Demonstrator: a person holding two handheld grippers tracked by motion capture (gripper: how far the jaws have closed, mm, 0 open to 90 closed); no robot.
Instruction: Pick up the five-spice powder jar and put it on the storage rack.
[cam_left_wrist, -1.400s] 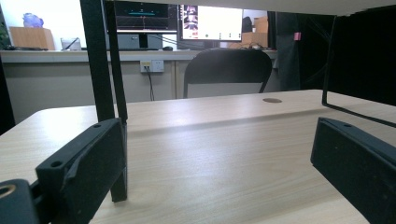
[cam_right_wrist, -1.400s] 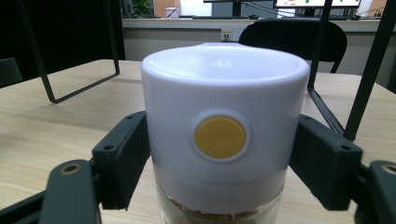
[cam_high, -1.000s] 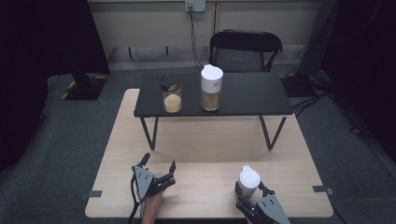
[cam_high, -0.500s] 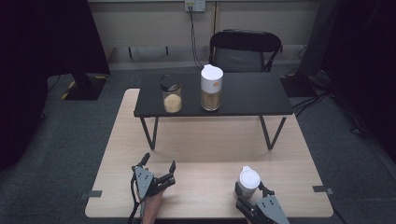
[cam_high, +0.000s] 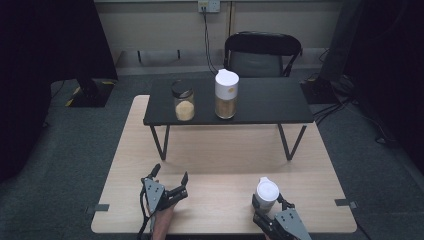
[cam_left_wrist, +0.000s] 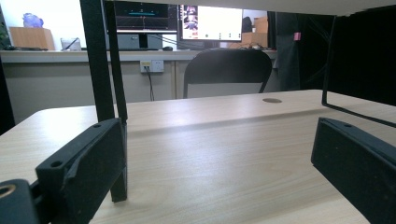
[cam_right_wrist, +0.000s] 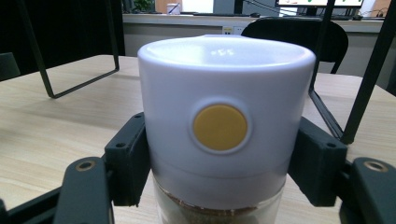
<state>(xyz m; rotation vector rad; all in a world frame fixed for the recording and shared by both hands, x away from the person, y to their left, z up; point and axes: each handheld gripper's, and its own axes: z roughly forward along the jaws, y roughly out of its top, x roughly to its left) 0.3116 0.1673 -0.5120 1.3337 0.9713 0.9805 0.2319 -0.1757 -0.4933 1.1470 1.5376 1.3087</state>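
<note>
1. the right tongs are clamped on a jar with a white lid, one jaw on each side of it, just below the lid.
2. in the right gripper view the jar stands upright between the two black jaws, its lid bearing a round yellow button that faces the camera; a brownish filling shows through the clear glass under the lid.
3. the jar sits at the near right part of the light wooden surface, close to its front edge.
4. the left tongs are spread wide with nothing between them, low over the near left part of the same surface, well apart from the jar.
5. in the left gripper view the two jaws stand far apart at the bottom corners, with bare wood between them.
6. a low black shelf on thin metal legs stands on the far half of the surface.
7. on the shelf are a small dark-lidded jar with pale filling and, just beside it to the right, a taller white-lidded jar.
8. a black chair stands behind the surface, against the wall.
</note>
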